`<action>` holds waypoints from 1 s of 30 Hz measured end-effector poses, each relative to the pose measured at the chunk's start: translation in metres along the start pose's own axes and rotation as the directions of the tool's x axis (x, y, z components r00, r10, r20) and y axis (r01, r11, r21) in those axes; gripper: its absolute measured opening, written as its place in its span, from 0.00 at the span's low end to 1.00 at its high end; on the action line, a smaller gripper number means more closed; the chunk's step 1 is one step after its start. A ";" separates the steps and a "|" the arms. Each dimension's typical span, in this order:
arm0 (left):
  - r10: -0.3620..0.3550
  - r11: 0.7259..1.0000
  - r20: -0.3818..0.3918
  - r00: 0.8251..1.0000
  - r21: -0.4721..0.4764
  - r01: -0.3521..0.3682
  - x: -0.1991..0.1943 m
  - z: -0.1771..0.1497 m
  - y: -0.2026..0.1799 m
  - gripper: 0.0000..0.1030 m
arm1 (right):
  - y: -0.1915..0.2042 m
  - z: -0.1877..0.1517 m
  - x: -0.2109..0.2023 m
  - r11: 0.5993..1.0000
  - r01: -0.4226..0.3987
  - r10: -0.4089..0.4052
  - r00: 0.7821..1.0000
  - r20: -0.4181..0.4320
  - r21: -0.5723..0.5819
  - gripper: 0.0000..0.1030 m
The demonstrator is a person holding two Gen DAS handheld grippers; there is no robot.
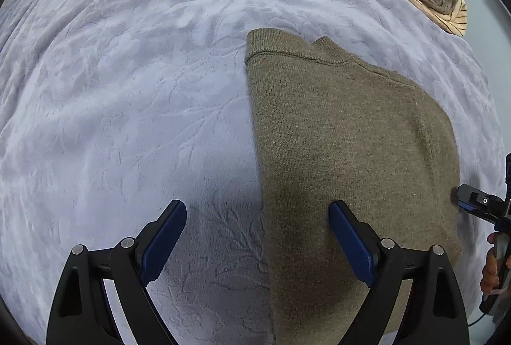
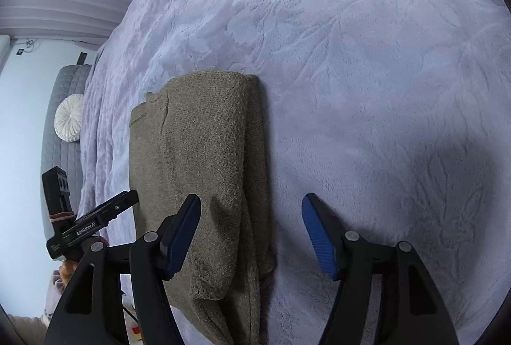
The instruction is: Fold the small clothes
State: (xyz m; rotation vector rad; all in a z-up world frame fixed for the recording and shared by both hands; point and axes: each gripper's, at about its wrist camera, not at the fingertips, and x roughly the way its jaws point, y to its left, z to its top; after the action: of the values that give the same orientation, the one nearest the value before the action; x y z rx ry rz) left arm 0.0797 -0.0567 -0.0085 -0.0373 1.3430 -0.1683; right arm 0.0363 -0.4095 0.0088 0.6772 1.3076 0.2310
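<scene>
Both our grippers, left gripper [image 1: 258,207] and right gripper [image 2: 251,201], hover with jaws apart over the half-folded sweater [image 1: 345,134] on the bed [image 1: 127,89]; pinching only the top layer could undo its fold.

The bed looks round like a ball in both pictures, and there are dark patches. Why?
Left wrist view: the fisheye lens bends the flat blanket; the left gripper shadows the sweater. Right wrist view: same bend, and the right gripper casts shadow.
</scene>
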 end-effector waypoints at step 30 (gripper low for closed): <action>-0.298 0.951 -0.115 0.948 0.051 0.305 0.043 0.004 -0.042 0.99 | 0.012 0.009 0.059 0.955 -0.296 0.288 0.937 -0.200 -0.011 0.77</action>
State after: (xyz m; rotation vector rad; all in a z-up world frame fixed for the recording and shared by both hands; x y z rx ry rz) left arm 0.0885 -0.1045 -0.0437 -0.1794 1.4321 -0.4809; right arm 0.0633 -0.3719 -0.0315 0.8301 1.3829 0.5778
